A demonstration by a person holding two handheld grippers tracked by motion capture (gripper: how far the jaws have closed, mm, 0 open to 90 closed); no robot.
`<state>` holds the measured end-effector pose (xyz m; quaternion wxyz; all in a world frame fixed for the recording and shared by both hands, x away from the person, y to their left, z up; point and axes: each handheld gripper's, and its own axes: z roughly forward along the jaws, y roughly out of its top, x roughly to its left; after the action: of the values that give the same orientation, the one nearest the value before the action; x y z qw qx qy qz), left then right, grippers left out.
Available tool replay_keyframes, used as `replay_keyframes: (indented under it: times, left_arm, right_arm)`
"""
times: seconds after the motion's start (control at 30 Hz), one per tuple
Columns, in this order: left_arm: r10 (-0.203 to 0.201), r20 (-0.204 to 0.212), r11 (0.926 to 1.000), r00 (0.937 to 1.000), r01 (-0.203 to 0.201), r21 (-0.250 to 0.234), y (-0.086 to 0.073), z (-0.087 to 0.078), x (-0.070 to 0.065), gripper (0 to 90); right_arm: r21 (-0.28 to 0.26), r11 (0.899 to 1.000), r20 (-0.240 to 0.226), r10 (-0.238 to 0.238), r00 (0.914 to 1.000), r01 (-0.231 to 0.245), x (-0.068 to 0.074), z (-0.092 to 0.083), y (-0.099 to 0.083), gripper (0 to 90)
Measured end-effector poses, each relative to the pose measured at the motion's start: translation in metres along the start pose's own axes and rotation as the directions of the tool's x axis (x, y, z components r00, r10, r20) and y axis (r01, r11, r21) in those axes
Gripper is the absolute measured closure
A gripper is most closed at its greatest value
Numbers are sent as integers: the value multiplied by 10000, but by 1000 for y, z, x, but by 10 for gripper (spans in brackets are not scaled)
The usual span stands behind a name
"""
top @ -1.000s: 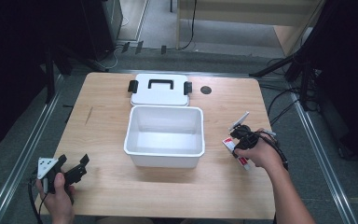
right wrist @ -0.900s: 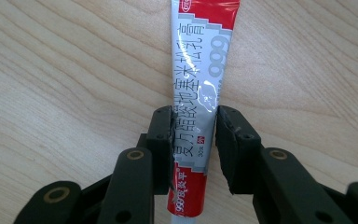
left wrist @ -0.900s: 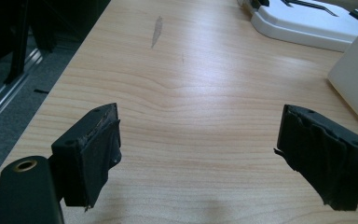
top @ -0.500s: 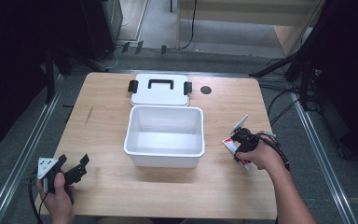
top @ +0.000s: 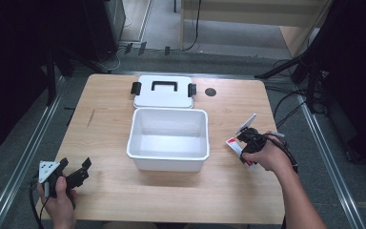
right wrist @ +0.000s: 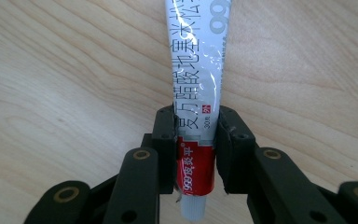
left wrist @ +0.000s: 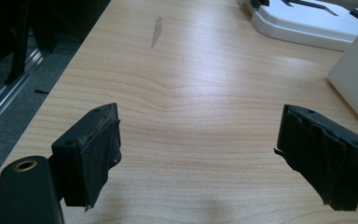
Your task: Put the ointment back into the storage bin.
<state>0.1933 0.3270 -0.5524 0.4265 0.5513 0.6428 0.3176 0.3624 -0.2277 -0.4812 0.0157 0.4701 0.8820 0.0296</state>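
Jaws of the right gripper (right wrist: 196,135) are clamped on a white-and-red ointment tube (right wrist: 198,79), having just been closing, with the tube between the pads; jaws of the left gripper (left wrist: 200,154) stand wide apart with nothing between them. In descending order of size, the scene consists of the following. A wooden table (top: 105,119) carries everything. An open white bin (top: 168,138) stands at the table's centre, and its interior appears empty. A white lid (top: 163,91) with a black handle and black side latches lies flat just behind the bin, toward the far edge of the table. In the high view the right gripper (top: 249,139) sits near the right edge, just beside the bin's right wall, and the tube (top: 240,148) lies at the tabletop there with its red end toward the bin; whether it has left the surface cannot be told. In the right gripper view the pads grip the tube near its red band and cap end, and the printed body extends away over the wood. The left gripper (top: 64,174) rests at the near left corner, well apart from the bin. Judged progress: the work appears to be stowing the tube in the bin. The grasp is made. Remaining steps are likely the lift, the transfer over the bin's right wall, the release inside, and possibly fitting the lid. The bin holds nothing yet, so the work is judged to be at an early stage.
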Motion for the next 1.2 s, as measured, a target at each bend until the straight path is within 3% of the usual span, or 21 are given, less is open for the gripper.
replay_keyframes:
  times: [0.33, 0.77, 1.2]
  left_arm:
    - [37, -9, 10000, 10000, -37, -26, 0, 0, 0, 141]
    - [39, 17, 10000, 10000, -39, -28, 0, 0, 0, 142]
    - [-46, 78, 10000, 10000, 47, -30, 0, 0, 1, 142]
  right_arm:
    - [-424, 9989, -463, 203, 9987, -223, 6, -33, 9, 723]
    - [-1106, 9931, -574, -446, 9974, 381, 39, -94, 40, 725]
    - [-1507, 9862, -827, -812, 9933, 681, 67, -133, 63, 725]
